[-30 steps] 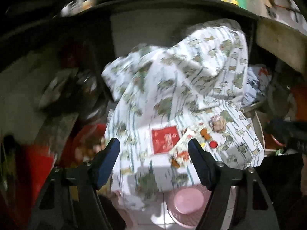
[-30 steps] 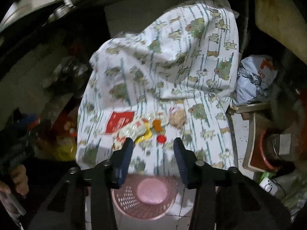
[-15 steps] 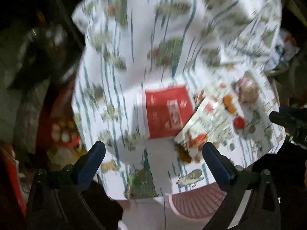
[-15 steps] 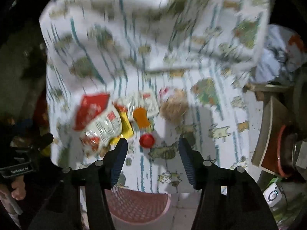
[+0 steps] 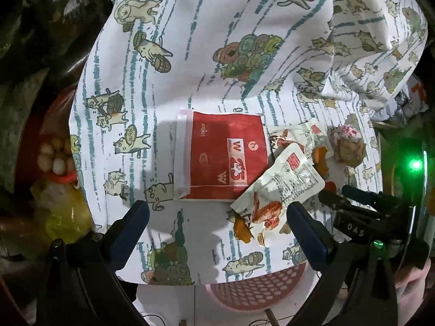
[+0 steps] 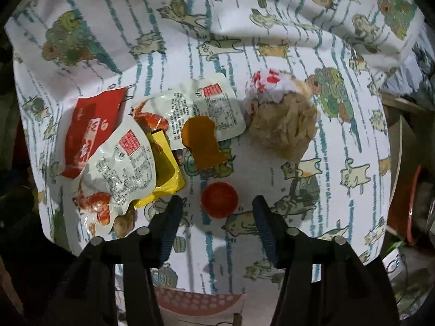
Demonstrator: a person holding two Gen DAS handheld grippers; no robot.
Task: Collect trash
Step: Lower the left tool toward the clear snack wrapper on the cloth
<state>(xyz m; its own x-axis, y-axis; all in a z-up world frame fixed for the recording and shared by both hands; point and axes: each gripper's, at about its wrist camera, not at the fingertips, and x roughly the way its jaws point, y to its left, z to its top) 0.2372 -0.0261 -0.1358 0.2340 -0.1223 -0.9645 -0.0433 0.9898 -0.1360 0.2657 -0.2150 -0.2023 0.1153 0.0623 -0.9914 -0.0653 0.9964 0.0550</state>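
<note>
White cloth printed with cartoon cats and teal dashes covers the worktop, and the trash lies scattered on it. A red paper packet lies flat near the middle. Just right of it, 2 white plastic snack wrappers overlap: 1 wrapper rests partly on the red packet and on a yellow wrapper, the other wrapper lies behind it. An orange scrap sits on that rear wrapper's near edge. A crumpled wad of brownish paper with a red-and-white wrapper on it lies just beside the rear wrapper, to its right. A red bottle cap sits alone on the cloth, nearer than the orange scrap.

The left gripper hangs over the cloth with its jaws spread wide; the lower corner of the front snack wrapper lies between its blue fingers, not touched by either.

The right gripper points down at the cloth, its jaws partly apart and closing. The red cap lies between its fingertips, with a gap to the pads on both sides.

A pink perforated basket shows under the cloth's near edge.
</note>
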